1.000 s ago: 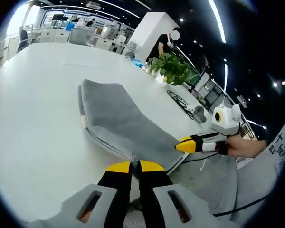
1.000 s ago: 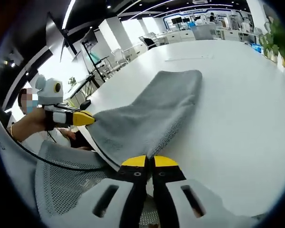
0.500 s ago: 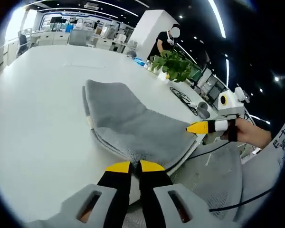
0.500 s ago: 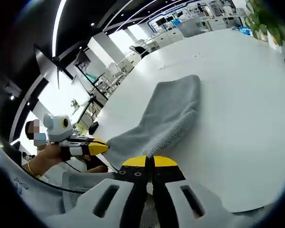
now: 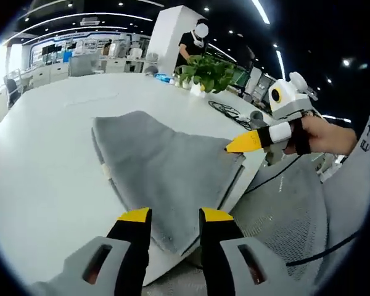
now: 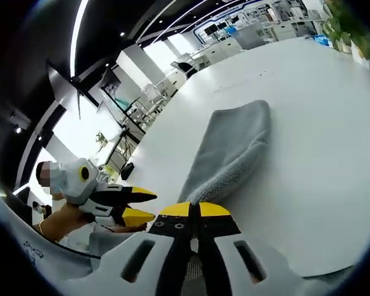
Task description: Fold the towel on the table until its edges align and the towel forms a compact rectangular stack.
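Note:
The grey towel [image 5: 160, 160] lies folded on the white table [image 5: 43, 166], its near edge at the table's front edge. My left gripper [image 5: 176, 214] stands open just over that near edge, nothing between its yellow tips. My right gripper [image 5: 237, 145] comes in from the right, shut on the towel's right corner. In the right gripper view the towel [image 6: 234, 148] runs away from my right gripper [image 6: 194, 209], whose jaws are closed on its corner. The left gripper [image 6: 145, 205] is at the left there, jaws apart, held by a hand.
A potted plant [image 5: 203, 71], dark cables [image 5: 225, 111] and a standing person [image 5: 194, 43] are at the table's far right. A grey mesh chair [image 5: 283, 209] sits below the table's front edge. The table [image 6: 308, 154] stretches wide to the right of the towel.
My left gripper has opened and let go of the towel's corner, which now rests on the table. My right gripper stays shut on its corner.

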Available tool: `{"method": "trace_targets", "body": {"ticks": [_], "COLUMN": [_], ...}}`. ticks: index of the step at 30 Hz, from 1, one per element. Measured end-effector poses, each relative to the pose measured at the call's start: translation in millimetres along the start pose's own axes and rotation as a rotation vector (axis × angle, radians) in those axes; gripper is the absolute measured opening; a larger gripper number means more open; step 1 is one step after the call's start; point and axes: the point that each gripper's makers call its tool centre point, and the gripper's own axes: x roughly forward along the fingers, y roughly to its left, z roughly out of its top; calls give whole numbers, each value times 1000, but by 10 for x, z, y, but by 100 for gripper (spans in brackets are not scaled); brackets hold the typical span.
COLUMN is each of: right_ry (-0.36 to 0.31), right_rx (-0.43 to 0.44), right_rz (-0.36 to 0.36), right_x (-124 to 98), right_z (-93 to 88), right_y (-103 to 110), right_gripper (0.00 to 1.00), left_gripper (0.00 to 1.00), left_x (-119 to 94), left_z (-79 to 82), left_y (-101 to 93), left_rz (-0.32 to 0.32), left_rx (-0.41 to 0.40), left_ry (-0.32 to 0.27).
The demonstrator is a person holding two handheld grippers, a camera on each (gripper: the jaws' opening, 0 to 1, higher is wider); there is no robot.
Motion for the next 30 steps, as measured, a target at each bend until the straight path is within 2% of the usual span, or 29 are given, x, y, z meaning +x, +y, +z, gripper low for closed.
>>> {"method": "trace_targets", "body": {"ticks": [1, 4, 8, 13, 15, 17, 19, 20, 22, 25, 27, 30], "right_ry": [-2, -4, -5, -8, -10, -9, -8, -6, 9, 14, 22, 43], "right_rx": [4, 5, 11, 23, 28, 28, 26, 23, -39, -31, -44, -117], "right_rz": [1, -1, -5, -9, -11, -12, -11, -12, -28, -25, -30, -35], "right_x": [2, -4, 4, 2, -12, -2, -1, -1, -21, 10, 4, -11], "right_z": [1, 16, 16, 7, 8, 8, 10, 9, -3, -3, -19, -46], "right_y": [-4, 12, -23, -34, -10, -28, -22, -22, -33, -95, -110, -143], "right_gripper": [0, 0, 0, 0, 0, 0, 0, 0, 0, 0, 0, 0], "left_gripper": [35, 39, 42, 44, 43, 41, 38, 32, 25, 20, 14, 9], "left_x": [35, 185, 351, 557, 612, 629, 631, 632, 598, 604, 584, 538], "left_z": [-8, -63, -79, -78, -122, -170, -158, -171, -149, -198, -171, -105], "left_y": [-63, -244, -382, -358, -316, -294, -292, -263, -179, -178, -174, -157], "left_rz": [-16, -66, -87, -53, -30, -4, 10, 21, 61, 42, 36, 34], "left_rx": [8, 101, 193, 258, 319, 341, 347, 359, 445, 436, 417, 406], "left_ry": [12, 71, 103, 127, 166, 215, 214, 215, 211, 220, 217, 210]}}
